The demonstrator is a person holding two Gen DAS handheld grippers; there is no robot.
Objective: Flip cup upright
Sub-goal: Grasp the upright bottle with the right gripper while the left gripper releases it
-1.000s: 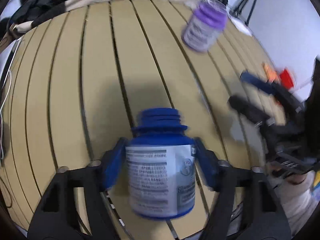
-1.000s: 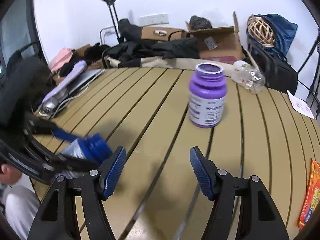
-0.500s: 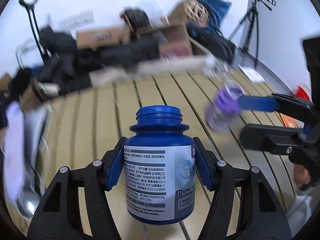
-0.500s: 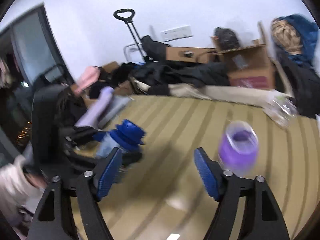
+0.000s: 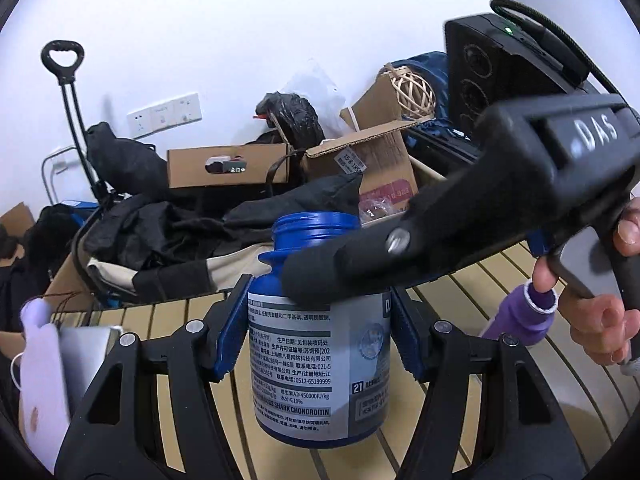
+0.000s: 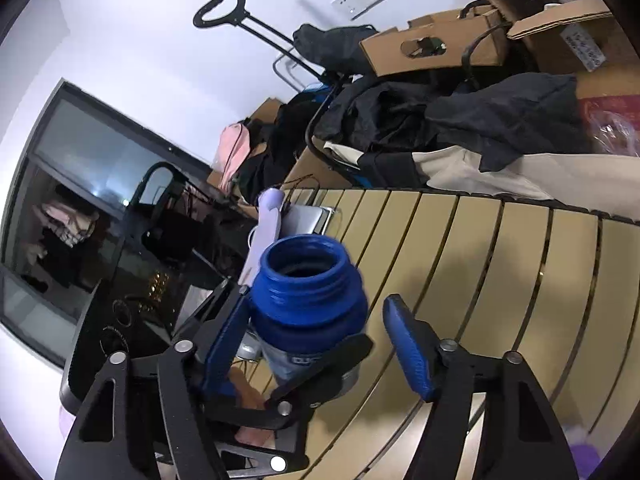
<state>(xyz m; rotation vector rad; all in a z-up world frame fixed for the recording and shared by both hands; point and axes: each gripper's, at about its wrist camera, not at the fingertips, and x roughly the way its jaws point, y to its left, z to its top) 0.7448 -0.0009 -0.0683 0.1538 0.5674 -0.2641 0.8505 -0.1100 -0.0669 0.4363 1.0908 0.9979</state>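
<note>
A blue open-mouthed jar (image 5: 320, 344) with a white printed label stands mouth up between my left gripper's (image 5: 316, 334) blue pads, which are shut on its body above the slatted table (image 5: 500, 276). My right gripper's (image 6: 320, 336) arm crosses in front of the jar's shoulder in the left wrist view. In the right wrist view the jar (image 6: 308, 284) sits between the right gripper's open blue pads, its neck close to the left pad (image 6: 224, 348), apart from the right one.
A purple open jar (image 5: 528, 316) stands upright on the table to the right. A lilac device and a silver laptop (image 5: 84, 344) lie at the table's left edge. Boxes, dark clothes and a trolley crowd behind the table's far edge.
My left gripper tilted the blue jar upright and raised it. My right gripper swung left from the purple jar and now straddles the blue jar's neck.
</note>
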